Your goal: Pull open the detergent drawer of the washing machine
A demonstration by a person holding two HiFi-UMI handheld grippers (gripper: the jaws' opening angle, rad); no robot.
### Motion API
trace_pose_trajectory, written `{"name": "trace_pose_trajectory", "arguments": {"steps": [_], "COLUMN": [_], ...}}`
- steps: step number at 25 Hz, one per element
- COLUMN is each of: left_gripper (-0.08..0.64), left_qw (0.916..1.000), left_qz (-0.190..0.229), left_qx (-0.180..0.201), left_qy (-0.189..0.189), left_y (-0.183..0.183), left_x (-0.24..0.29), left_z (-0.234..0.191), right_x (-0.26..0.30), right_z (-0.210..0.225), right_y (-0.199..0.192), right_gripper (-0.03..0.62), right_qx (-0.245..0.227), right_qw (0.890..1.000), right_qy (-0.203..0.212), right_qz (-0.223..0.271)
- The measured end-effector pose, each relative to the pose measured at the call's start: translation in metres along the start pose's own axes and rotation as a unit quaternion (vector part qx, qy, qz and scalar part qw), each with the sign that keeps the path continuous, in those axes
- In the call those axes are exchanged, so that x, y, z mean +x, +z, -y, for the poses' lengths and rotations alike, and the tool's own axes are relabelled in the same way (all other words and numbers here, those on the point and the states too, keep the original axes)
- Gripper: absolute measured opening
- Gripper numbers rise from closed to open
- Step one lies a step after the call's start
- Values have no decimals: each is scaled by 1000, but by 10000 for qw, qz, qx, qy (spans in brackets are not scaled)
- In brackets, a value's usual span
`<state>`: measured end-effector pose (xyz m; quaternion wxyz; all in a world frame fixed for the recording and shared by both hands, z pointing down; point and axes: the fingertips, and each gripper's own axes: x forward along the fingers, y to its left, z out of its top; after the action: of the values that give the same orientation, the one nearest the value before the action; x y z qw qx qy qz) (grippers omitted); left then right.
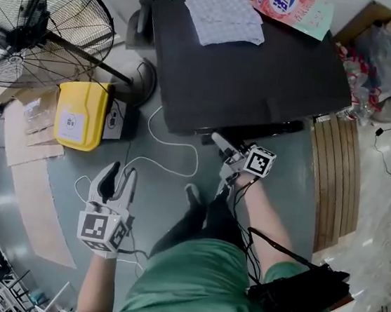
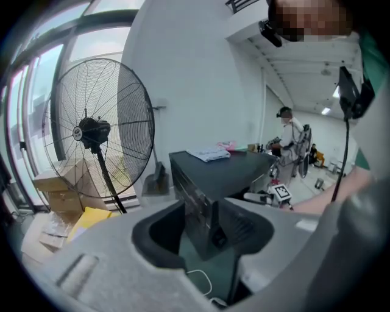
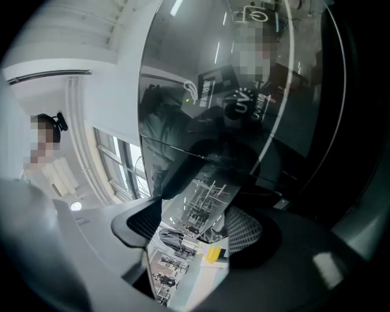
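With right gripper (image 3: 194, 224) spread wide astride the washing machine's (image 1: 248, 73) glossy panel (image 3: 204, 195) and left gripper (image 1: 123, 172) spread idle, risks a shallow pinch slipping off on the pull.

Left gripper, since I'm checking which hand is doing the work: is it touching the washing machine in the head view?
No, the left gripper hangs over the floor, well clear of the washing machine.

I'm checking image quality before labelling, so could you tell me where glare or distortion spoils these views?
Right gripper view: the washing machine, glossy and dark, mirrors ceiling lights and the room, hiding its surface. Left gripper view: fisheye bending, black corners, washed-out window beside the fan. Head view: evenly lit, edges curved.
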<state>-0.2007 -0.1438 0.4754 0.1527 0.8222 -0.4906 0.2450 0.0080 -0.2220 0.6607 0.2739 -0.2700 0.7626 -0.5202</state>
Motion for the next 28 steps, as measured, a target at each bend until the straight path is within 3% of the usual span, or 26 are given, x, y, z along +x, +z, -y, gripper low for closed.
{"name": "trace_pose_trajectory", "arguments": {"steps": [5, 14, 25, 28], "left_gripper": [172, 172, 172, 172], "left_qw": [9998, 9998, 9995, 9993], "left_qz": [-188, -167, -237, -271], "left_qx": [-12, 84, 89, 93], "left_qy": [-5, -70, -202, -240], "left_y": [-14, -16, -24, -25], "left_x": [-8, -38, -40, -37], "left_z": [3, 10, 19, 20], "right_x": [-3, -10, -18, -20], "right_z": [0, -13, -13, -10], "right_y": [-1, 0, -9, -11], "right_gripper": [318, 310, 311, 278], "right_qx": [-35, 14, 56, -12], "right_qw": [9999, 9984, 9976, 9979], "right_qy": [18, 387, 419, 293], "right_qz": [121, 417, 551, 580]}}
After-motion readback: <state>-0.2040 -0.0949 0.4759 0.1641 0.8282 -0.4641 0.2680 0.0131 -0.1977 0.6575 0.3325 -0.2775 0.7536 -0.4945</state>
